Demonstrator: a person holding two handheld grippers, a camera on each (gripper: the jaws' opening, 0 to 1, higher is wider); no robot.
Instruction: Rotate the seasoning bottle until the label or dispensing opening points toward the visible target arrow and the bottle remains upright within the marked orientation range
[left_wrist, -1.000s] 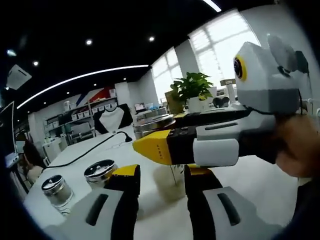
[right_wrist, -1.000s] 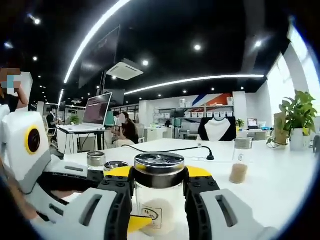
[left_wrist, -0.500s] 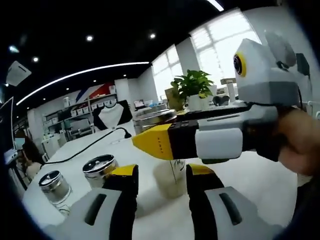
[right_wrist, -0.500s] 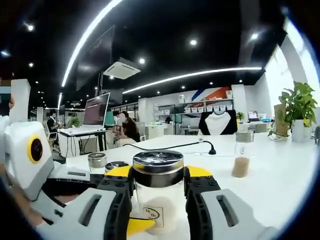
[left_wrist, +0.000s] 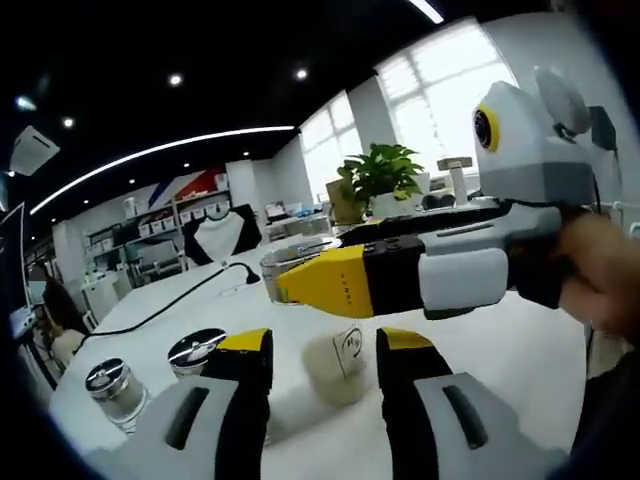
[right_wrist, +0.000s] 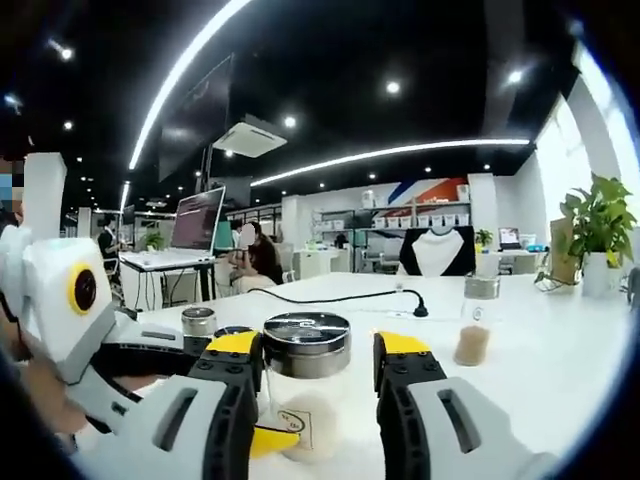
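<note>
The room was a large open office with a dark ceiling, long light strips, bright windows and shelves at the far wall, and a wide white table (right_wrist: 560, 390) carried the things. On this table stood the seasoning bottle (right_wrist: 300, 385), upright, a clear glass jar with a shiny metal lid and pale powder in its lower part; its small label faced your right gripper (right_wrist: 316, 400). In the right gripper view the bottle stood between the two yellow-tipped jaws, and a narrow gap showed on each side, so the jaws were released and did not touch the glass. In the left gripper view the same bottle (left_wrist: 335, 350) stood a little ahead of the jaws of your left gripper (left_wrist: 322, 385), which were also spread apart and grasped nothing. Your right gripper (left_wrist: 340, 282) crossed that view from the right, with your hand (left_wrist: 600, 285) around its handle. In the right gripper view your left gripper (right_wrist: 215, 345) came in from the left, its tips close beside the bottle. Two short jars with metal lids (left_wrist: 118, 385) stood toward the left edge of the table. A second bottle (right_wrist: 472, 318) with brown powder stood well apart toward the right side, a black cable (right_wrist: 330, 296) ran across the far part, and a green plant (right_wrist: 598, 220) stood at the right edge.
</note>
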